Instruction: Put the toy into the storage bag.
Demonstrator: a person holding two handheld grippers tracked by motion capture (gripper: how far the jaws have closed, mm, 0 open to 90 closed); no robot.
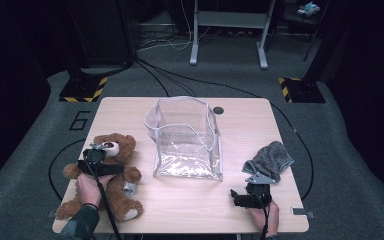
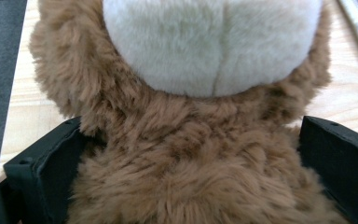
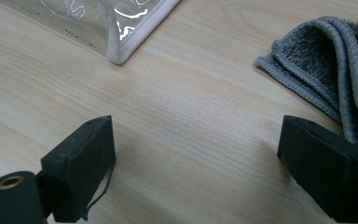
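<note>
A brown teddy bear [image 1: 115, 192] lies on its back at the left of the wooden table [image 1: 260, 125], head toward the far side. My left gripper [image 1: 99, 162] is low over its chest. In the left gripper view the bear [image 2: 214, 42] shows its pale muzzle, and the left gripper [image 2: 191, 128] is open, one jaw at each side of the furry neck. My right gripper [image 1: 252, 190] rests near the front right edge. In the right gripper view the right gripper [image 3: 198, 135] stands open over bare wood.
A clear plastic bag [image 1: 187, 137] stands open in the table's middle, its white-trimmed corner [image 3: 121, 51] ahead of the right gripper. A crumpled grey cloth [image 1: 271, 159] lies just beyond the right gripper, and that cloth [image 3: 326, 70] is beside its right jaw. Cables cross the floor behind.
</note>
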